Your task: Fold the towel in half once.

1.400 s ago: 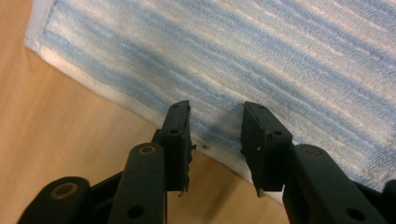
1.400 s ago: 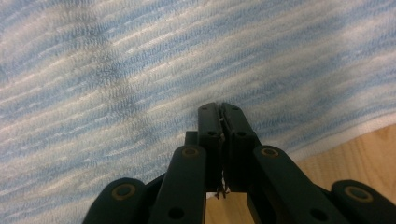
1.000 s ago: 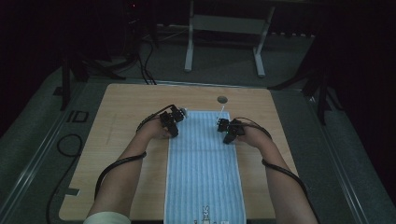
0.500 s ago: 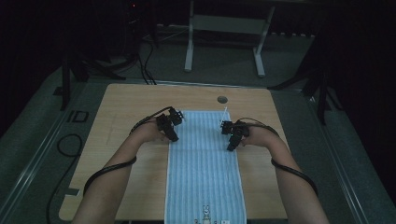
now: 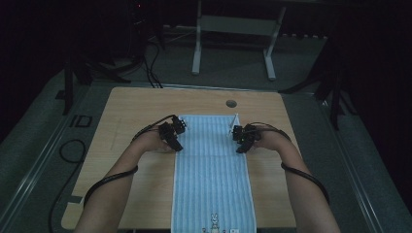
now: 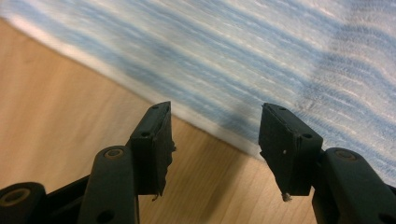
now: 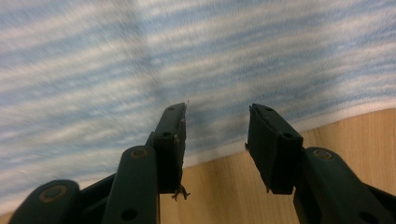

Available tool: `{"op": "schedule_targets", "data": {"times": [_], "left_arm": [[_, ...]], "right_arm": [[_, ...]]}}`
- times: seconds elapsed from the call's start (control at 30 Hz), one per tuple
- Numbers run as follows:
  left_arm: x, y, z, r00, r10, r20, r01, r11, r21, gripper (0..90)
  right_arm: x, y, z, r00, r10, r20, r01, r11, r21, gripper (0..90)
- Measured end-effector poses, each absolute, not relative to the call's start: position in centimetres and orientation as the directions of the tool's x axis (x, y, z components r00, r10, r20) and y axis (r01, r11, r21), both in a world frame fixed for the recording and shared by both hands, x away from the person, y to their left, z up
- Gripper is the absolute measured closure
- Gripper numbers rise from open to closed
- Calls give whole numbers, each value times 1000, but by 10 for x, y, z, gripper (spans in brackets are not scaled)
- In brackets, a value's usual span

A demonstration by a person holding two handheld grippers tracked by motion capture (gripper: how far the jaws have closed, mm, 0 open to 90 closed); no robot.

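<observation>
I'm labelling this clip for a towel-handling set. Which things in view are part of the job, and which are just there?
Part of the job:
- blue striped towel, spread flat on the table
- left gripper, jaws open at the towel's left edge
- right gripper, jaws open at its right edge

Just there:
- wooden table
- round hole in the tabletop
- white stand behind the table

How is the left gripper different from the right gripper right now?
The left gripper sits at the towel's left long edge; the right gripper sits at its right long edge. In their own views, the left gripper's jaws stand a bit wider apart than the right gripper's. Both have just been opening, the right then closing slightly. Both are open with nothing between the jaws, over the spot where striped towel meets the wooden table.
</observation>
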State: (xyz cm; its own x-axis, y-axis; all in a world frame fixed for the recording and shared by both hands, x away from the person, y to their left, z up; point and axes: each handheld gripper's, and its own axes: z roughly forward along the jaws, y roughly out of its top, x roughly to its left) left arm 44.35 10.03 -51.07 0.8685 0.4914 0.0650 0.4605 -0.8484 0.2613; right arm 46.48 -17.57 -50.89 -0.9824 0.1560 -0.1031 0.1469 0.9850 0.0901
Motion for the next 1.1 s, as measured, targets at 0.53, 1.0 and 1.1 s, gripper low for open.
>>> {"op": "schedule_targets", "data": {"times": [0.53, 1.0, 1.1], "left_arm": [[443, 95, -520, 895, 446, -21, 438, -866, 244, 668], [449, 91, -502, 878, 470, 95, 434, -863, 259, 865], [451, 93, -491, 875, 474, 99, 433, -858, 276, 865]], "right_arm": [[471, -170, -515, -985, 173, -6, 174, 985, -11, 757], [474, -169, -501, -963, 265, -46, 266, 964, -19, 868], [476, -172, -489, -962, 265, -68, 264, 964, 20, 868]]}}
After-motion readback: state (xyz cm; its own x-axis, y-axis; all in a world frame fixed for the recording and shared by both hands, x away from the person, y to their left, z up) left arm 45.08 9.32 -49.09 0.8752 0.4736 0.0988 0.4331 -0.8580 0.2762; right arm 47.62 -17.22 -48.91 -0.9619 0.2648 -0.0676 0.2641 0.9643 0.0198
